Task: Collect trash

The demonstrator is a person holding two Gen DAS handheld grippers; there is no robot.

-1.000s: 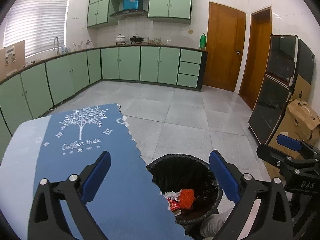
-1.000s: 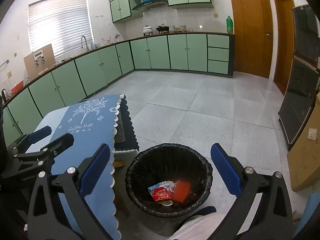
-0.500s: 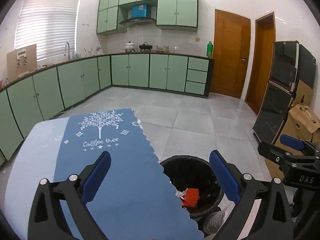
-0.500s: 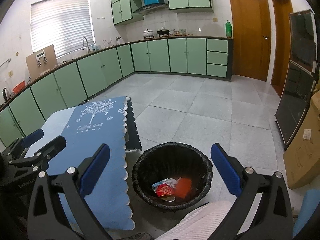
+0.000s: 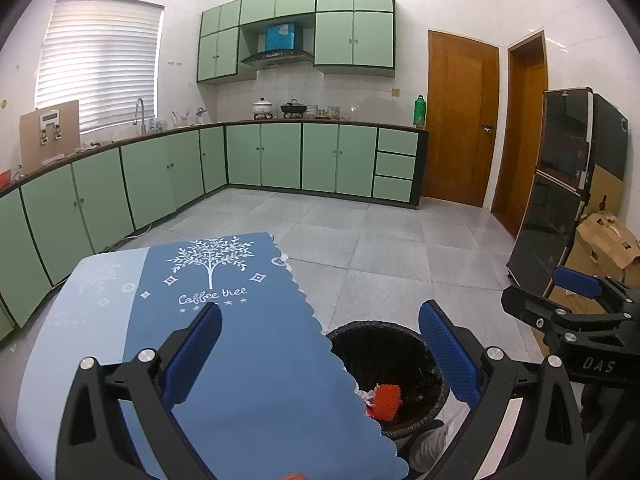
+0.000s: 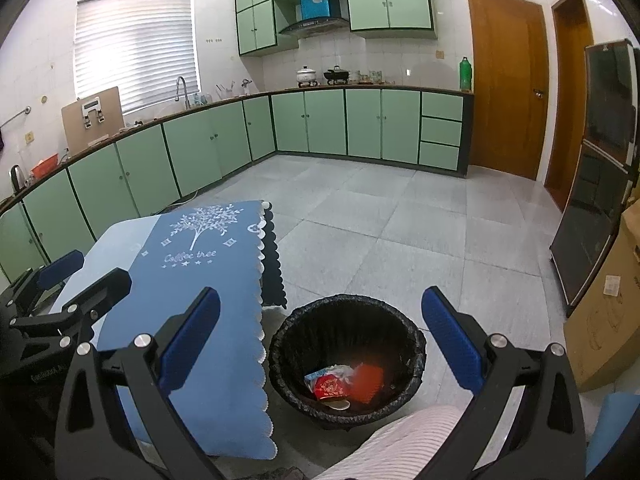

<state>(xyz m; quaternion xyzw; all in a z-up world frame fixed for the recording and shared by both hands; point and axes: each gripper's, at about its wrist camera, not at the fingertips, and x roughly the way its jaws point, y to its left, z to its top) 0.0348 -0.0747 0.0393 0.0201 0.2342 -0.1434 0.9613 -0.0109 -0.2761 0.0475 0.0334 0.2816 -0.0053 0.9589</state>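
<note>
A kitchen with green cabinets [image 6: 192, 156] and a grey tiled floor [image 6: 400, 240] lies behind both grippers. The left gripper [image 5: 320, 350] hangs with jaws spread wide and empty, above the edge of the blue tablecloth [image 5: 248, 360], which hides part of the trash bin [image 5: 384, 348]. The right gripper [image 6: 320, 336] is also spread and holds nothing; the bin sits between its fingers, lower down, with red wrappers [image 6: 332, 386] inside. One orange piece there is blurred.

Green cabinets [image 5: 280, 156] lined the walls; a white pot [image 5: 262, 107] and what looked like a wok [image 5: 294, 109] sat on the counter's far edge.
</note>
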